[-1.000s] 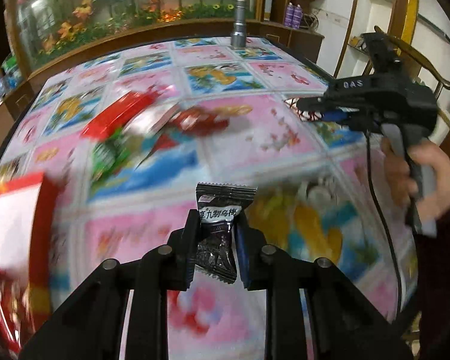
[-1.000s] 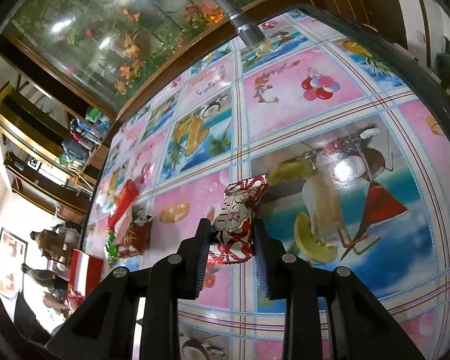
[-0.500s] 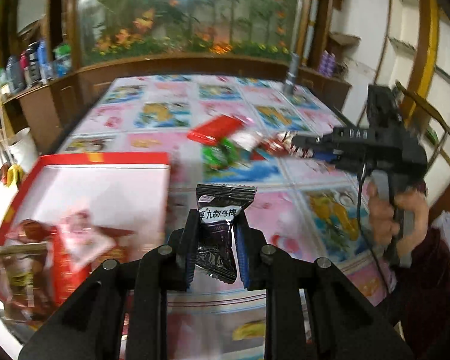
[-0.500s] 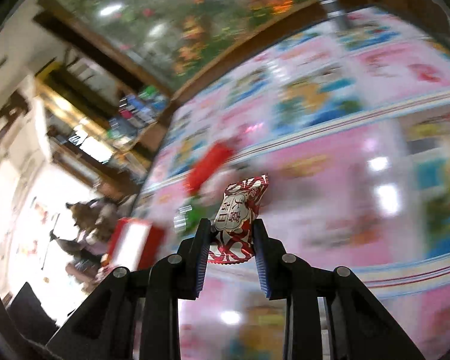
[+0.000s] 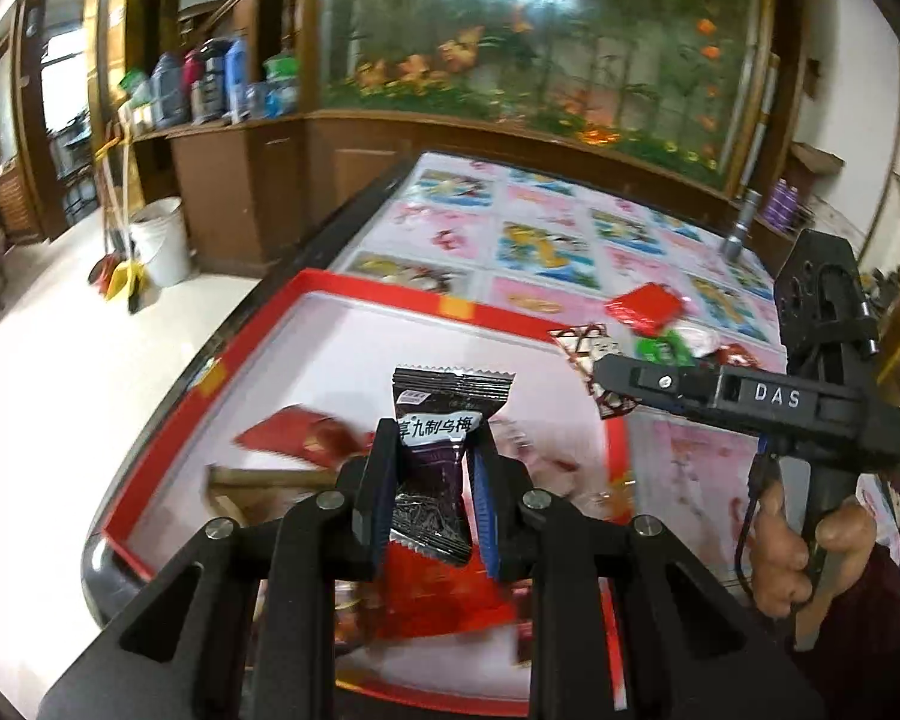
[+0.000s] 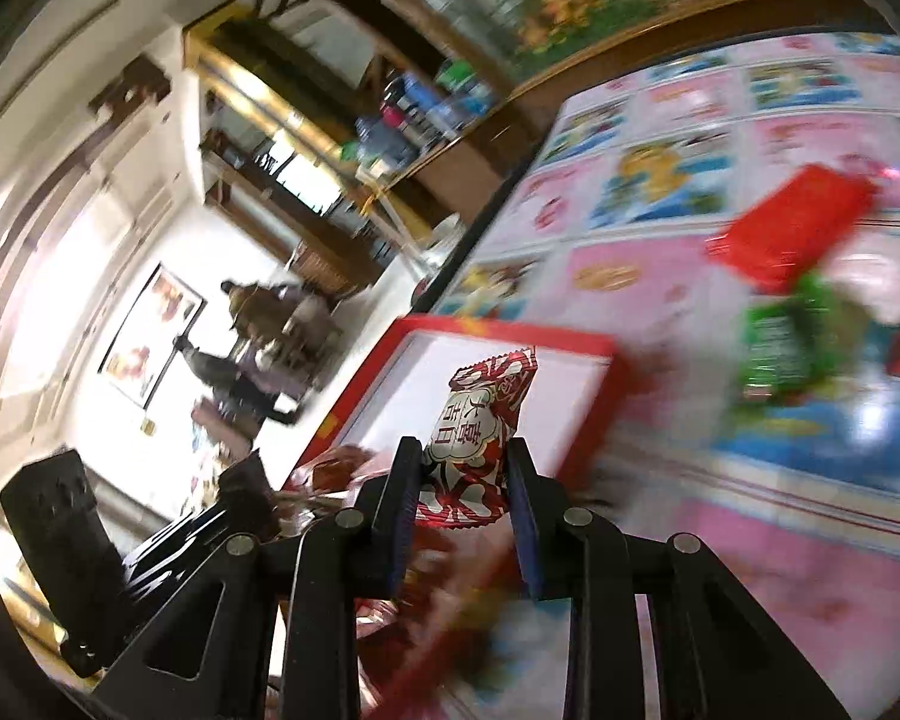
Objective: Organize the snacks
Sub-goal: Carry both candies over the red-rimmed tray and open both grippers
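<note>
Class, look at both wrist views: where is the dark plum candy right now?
The plum candy is pinched upright in the left tool, low centre of the left wrist view, above the red tray at the table's left edge.

Two wrapped candies, over red-rimmed box

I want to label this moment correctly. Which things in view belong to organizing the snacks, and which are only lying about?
Belong to the job:
- dark plum candy in left gripper
- red-white candy in right gripper
- red box with snacks inside
- loose snacks on the table: red packet, green packet

Just lying about:
- metal flashlight
- white bucket
- bottles on cabinet
</note>
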`<state>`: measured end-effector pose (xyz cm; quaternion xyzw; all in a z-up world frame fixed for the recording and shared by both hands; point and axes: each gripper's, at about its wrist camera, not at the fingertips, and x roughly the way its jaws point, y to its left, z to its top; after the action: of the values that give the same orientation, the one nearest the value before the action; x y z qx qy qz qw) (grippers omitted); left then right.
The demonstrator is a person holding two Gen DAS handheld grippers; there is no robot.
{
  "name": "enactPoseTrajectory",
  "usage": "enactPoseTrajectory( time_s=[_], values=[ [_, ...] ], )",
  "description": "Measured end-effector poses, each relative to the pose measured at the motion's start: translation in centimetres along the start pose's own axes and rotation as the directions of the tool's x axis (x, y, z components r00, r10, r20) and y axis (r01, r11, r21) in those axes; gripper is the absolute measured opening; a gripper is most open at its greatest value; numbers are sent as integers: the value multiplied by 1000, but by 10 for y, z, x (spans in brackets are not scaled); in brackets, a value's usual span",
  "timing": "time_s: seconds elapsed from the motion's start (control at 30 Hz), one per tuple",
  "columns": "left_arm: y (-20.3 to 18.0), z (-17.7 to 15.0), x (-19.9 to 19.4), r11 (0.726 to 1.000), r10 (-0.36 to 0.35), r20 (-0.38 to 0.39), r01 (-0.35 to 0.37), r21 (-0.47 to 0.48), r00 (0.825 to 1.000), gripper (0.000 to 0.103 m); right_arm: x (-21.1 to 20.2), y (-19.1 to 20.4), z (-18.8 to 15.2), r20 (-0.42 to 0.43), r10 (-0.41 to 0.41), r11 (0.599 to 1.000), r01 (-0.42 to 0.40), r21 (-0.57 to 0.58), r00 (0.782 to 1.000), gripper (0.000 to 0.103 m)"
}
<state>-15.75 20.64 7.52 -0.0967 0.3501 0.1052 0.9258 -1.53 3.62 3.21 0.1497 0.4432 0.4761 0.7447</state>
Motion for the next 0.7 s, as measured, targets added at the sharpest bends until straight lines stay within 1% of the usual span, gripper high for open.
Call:
enactPoseTrajectory(
  time_s=[0.13, 0.23, 0.27, 0.37, 0.43, 0.47, 0.53, 0.57, 0.6, 0.63, 0.7],
  values=[
    [17, -2, 1, 999, 27, -8, -28, -24, 1000, 20, 32, 27, -8, -57, 17, 998, -20, -53, 998, 28],
    [28, -3, 1, 998, 46, -15, -47, -39, 999, 20, 47, 44, -12, -79, 26, 996, -33, -87, 997, 28],
    [31, -3, 3, 997, 55, -20, -55, -44, 998, 20, 53, 49, -12, -90, 26, 994, -36, -102, 996, 30],
    [37, -4, 8, 996, 60, -40, -62, -66, 997, 20, 64, 62, -18, -108, 6, 989, -21, -144, 994, 31],
    [39, -5, 9, 995, 69, -45, -72, -75, 997, 21, 62, 66, -19, -109, 7, 986, -25, -167, 994, 33],
    [39, -5, 11, 994, 77, -49, -80, -75, 996, 22, 57, 66, -18, -94, 16, 986, -32, -166, 995, 35],
    [36, -5, 12, 993, 88, -61, -92, -69, 994, 35, 45, 59, -15, -55, 27, 989, -35, -141, 998, 37],
    [34, -5, 12, 994, 89, -58, -93, -66, 994, 39, 40, 55, -13, -43, 29, 991, -34, -126, 999, 38],
    [30, -4, 12, 994, 90, -50, -93, -57, 995, 47, 37, 51, -10, -30, 28, 993, -31, -110, 999, 38],
    [28, -3, 12, 994, 91, -46, -94, -51, 995, 52, 32, 45, -7, -14, 20, 996, -21, -91, 1000, 38],
    [19, -1, 12, 996, 87, -35, -89, -30, 996, 54, 19, 27, -3, 12, -7, 999, 8, -54, 1000, 38]
  ],
)
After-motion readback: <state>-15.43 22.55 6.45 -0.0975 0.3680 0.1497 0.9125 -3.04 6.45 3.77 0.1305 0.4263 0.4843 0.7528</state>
